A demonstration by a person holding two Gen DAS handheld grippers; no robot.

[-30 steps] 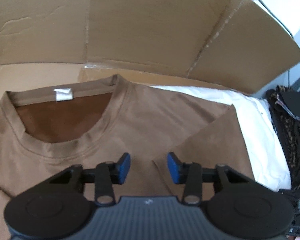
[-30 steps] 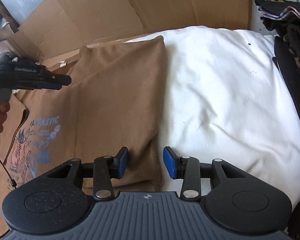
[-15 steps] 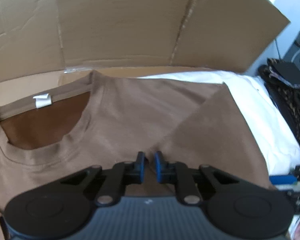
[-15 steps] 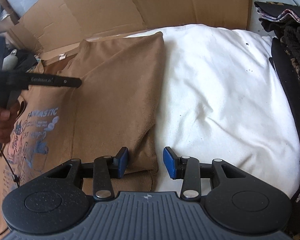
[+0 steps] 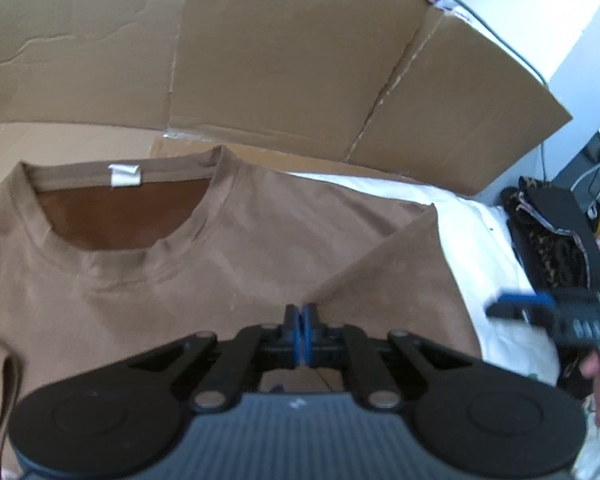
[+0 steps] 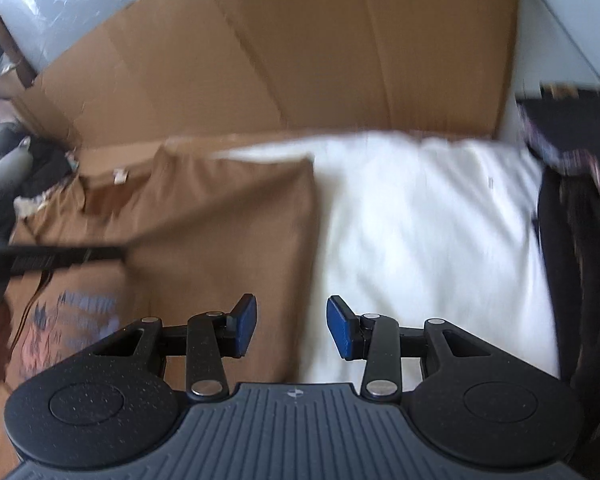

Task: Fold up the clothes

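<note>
On a white-covered surface backed by cardboard (image 5: 300,60), a brown T-shirt (image 5: 140,300) lies with one side folded in.

Left gripper (image 5: 301,322) fingers press together, apparently pinching that flap's corner; right gripper (image 6: 292,326) hovers spread over the folded edge, ready to grip.

The right gripper (image 6: 292,330) sits near, its blue pads spread wide apart, holding nothing. Beyond it the folded edge of the brown T-shirt (image 6: 228,232) runs along a white sheet (image 6: 428,232) to its right. The left gripper (image 6: 60,258) reaches in from the left over the shirt, blurred. Cardboard (image 6: 300,60) stands at the far side.
</note>
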